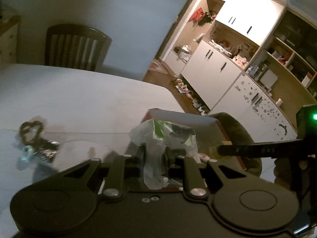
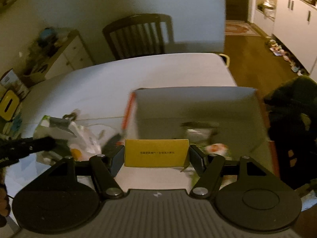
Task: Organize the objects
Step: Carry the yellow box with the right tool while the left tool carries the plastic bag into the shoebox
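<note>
The landmark here is the open cardboard box [image 2: 198,107] on the white counter [image 2: 118,79], and both held items look bound for it.

The right hand-held gripper [image 2: 156,153] is clamped on a yellow card [image 2: 156,151], pinched by its two short ends and held upright over the near edge of the box. Inside the box, beyond the card, lie a few blurred packets [image 2: 198,131]; I cannot tell what they are. To place the card well, I would carry it further over the box floor, lower it towards a bare patch beside those packets, and only then let the jaws part, so it drops flat rather than catching on the near wall.

The left hand-held gripper [image 1: 155,156] is closed on a crumpled plastic bag [image 1: 164,136] with green print, held just to the left of the box and close to its side wall. The bag is limp and billows above the jaws, so it will likely snag on the box rim unless lifted clear first. The two grippers are close together here, so I would move one at a time.

On the counter left of the box, more things wait: a dark tangled item with a pale blue piece [image 1: 32,138], too smeared to name. A dark chair [image 2: 138,35] stands on the box's far side.
</note>
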Available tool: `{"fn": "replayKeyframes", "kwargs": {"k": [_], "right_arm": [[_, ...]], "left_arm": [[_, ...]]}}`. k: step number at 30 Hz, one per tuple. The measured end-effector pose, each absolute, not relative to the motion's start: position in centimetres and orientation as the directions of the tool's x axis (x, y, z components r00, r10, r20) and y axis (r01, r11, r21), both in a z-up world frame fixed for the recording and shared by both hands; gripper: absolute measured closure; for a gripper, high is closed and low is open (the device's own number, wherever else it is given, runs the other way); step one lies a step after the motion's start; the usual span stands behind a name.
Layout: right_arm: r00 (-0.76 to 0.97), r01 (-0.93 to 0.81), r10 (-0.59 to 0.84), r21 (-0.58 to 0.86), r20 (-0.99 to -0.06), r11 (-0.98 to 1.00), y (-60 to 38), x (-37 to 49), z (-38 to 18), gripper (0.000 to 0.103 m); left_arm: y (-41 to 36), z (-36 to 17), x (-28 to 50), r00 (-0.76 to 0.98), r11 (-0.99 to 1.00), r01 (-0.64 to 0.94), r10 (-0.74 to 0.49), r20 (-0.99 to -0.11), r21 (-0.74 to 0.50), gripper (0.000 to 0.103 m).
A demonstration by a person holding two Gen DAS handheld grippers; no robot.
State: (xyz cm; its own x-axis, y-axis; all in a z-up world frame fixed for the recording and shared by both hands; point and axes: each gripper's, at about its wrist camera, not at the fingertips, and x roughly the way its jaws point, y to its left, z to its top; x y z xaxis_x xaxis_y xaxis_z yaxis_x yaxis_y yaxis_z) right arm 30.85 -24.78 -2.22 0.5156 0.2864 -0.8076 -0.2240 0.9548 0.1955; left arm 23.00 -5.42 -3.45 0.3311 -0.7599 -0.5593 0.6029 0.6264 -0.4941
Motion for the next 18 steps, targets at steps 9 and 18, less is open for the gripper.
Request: {"fn": "replayKeyframes", "kwargs": {"k": [9, 18], "right_arm": [[0.537, -0.161, 0.239, 0.179, -0.809, 0.970, -31.8, 32.6, -3.3, 0.034], [0.526, -0.179, 0.223, 0.150, -0.821, 0.972, -34.6, 34.7, -4.6, 0.034]], "left_arm": [[-13.5, -3.5, 21.7, 0.272, 0.605, 0.649, -0.751, -0.602, -0.462, 0.085], [-19.7, -6.0, 20.3, 0.229, 0.617, 0.675, -0.695, -0.681, -0.404, 0.085]]}}
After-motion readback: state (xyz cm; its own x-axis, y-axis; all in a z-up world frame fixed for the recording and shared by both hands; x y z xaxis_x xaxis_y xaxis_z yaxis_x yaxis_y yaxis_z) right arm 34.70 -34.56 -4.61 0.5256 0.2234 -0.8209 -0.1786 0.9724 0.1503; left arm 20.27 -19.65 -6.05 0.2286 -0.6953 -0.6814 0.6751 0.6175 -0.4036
